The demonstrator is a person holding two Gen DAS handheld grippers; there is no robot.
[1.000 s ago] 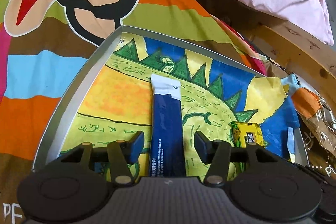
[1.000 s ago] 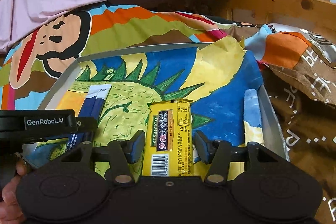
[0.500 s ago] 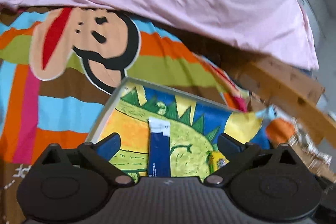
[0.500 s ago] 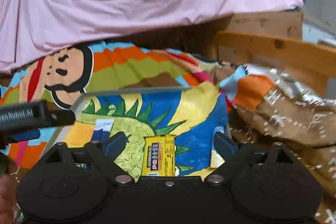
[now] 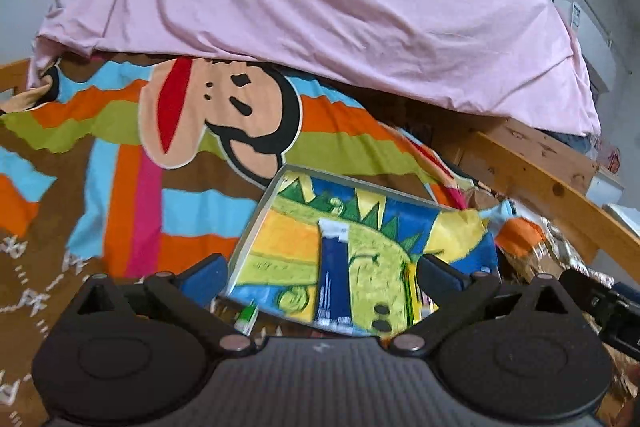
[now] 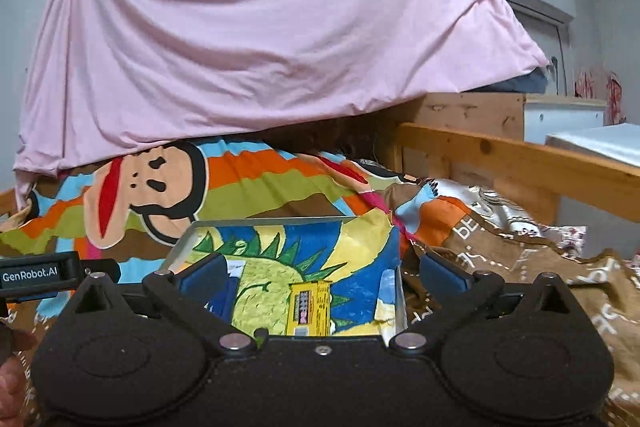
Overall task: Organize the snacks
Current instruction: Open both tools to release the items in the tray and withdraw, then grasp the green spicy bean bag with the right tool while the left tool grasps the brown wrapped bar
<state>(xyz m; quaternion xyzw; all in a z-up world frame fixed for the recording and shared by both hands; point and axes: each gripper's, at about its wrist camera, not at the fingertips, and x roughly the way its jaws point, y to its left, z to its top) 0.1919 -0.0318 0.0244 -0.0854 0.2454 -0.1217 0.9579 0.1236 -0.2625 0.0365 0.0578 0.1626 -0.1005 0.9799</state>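
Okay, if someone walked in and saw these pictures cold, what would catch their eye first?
Probably the big pink sheet draped across the back, and below it the striped bedspread with a cartoon monkey face. In front lies a metal tray lined with a bright dinosaur drawing, holding a dark blue sachet and a yellow snack bar.

blue snack stick [image 5: 333,279]: long navy sachet, white top end, lying flat lengthwise in tray | yellow snack pack [image 6: 309,307]: rectangular, printed label, lying flat beside it | tray [image 6: 276,221]: grey metal rim, dinosaur drawing lining it
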